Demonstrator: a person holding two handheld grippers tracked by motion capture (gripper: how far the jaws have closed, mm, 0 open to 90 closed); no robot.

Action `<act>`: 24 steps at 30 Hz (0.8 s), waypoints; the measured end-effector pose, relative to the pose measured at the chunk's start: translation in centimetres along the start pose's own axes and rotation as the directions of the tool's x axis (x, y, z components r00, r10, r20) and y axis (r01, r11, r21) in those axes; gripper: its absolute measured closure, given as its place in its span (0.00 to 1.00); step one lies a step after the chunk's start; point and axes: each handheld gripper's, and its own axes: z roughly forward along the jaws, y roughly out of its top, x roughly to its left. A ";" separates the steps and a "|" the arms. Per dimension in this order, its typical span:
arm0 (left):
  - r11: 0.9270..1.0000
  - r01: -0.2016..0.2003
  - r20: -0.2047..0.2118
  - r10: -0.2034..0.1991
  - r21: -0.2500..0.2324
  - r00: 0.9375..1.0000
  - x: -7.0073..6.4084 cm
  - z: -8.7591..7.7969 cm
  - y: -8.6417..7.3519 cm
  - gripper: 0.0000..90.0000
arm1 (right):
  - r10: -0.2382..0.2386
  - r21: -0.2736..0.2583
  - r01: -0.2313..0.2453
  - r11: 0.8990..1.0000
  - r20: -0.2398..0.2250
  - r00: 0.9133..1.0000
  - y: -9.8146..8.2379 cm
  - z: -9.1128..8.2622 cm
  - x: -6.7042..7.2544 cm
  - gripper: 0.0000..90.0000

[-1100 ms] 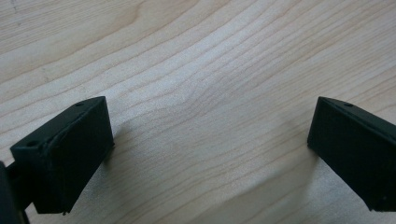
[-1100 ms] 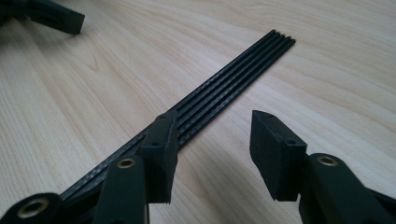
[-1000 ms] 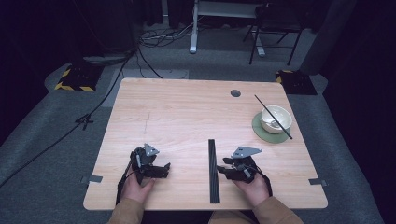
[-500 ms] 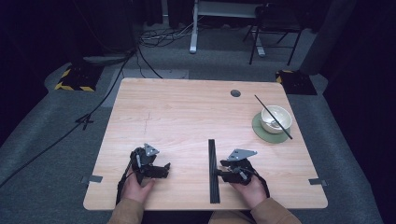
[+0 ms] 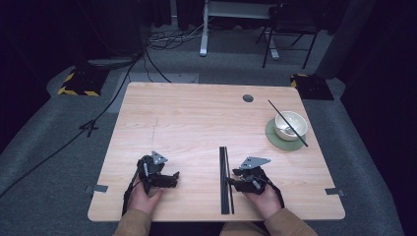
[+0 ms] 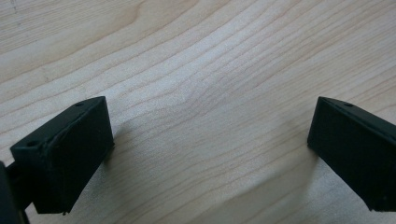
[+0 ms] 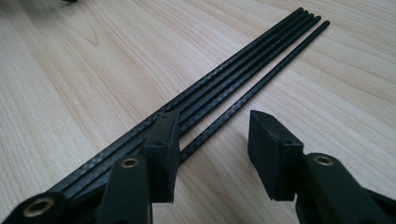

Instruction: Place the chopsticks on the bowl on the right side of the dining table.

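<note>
Several thin black rods [image 5: 224, 183] lie side by side near the table's front edge, pointing away from me. In the right gripper view one rod [image 7: 261, 80] lies slightly apart from the bundle [image 7: 219, 77]. My right gripper [image 5: 233, 180] rests just right of the rods, open. Its jaws straddle the near part of the separate rod [image 7: 212, 135], which runs close to the left jaw. My left gripper [image 5: 170, 178] sits on the table at the front left, wide open, with bare wood between its jaws [image 6: 210, 140].
A white bowl [image 5: 290, 125] stands on a green coaster [image 5: 275, 140] at the right side, with one black rod [image 5: 295, 130] laid across it. A round cable hole [image 5: 248, 98] is near the back edge. The wooden table [image 5: 196, 123] has dark floor around it.
My right hand has shifted slightly at the rods. The left gripper has stayed in place.
</note>
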 end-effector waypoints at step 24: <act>1.000 -0.009 0.002 0.009 0.003 1.000 0.0 0.2 0.3 0.00 | 0.072 0.023 -0.074 0.997 0.090 0.993 -1.4 -2.5 -3.1 0.84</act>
